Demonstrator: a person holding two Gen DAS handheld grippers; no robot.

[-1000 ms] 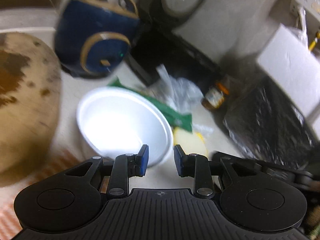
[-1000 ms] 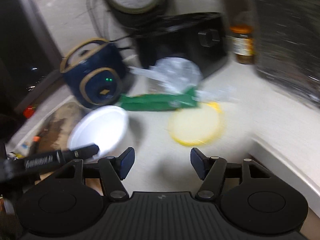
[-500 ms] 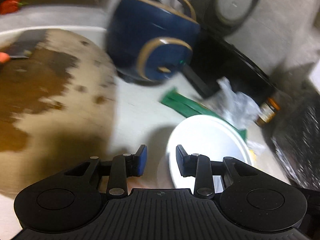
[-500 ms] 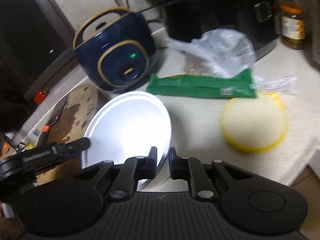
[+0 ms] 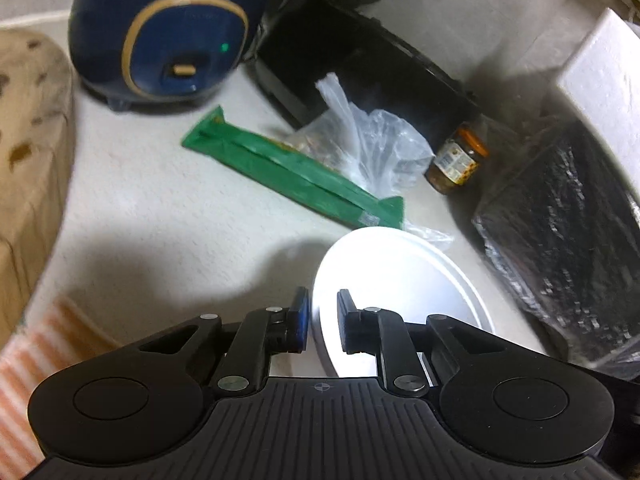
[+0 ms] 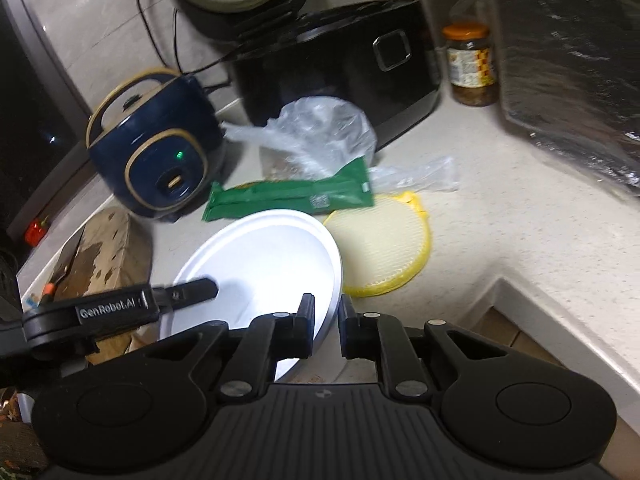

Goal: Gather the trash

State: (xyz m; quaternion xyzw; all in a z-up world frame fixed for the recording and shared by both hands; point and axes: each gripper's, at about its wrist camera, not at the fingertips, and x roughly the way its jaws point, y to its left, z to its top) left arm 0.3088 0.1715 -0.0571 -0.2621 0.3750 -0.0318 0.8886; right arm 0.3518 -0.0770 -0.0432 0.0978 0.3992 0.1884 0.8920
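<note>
Surface: pale, speckled, with a wall corner behind.
Black cooker: at the back.
Blue cooker: left, green light on.
White bowl: tipped up at the front edge.
Green wrapper: flat, behind the bowl.
Left tongs: just closed, pinching the bowl rim.
Right tongs: pinching the rim too.

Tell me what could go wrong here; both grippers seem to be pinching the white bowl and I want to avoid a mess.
1. The left gripper and right gripper each pinch only the thin rim of the bowl; it may slip or crack when lifted.
2. The bowl overlaps the yellow lid and sits by the green wrapper; lifting could drag them.
3. A swing could knock the jar nearby.
</note>
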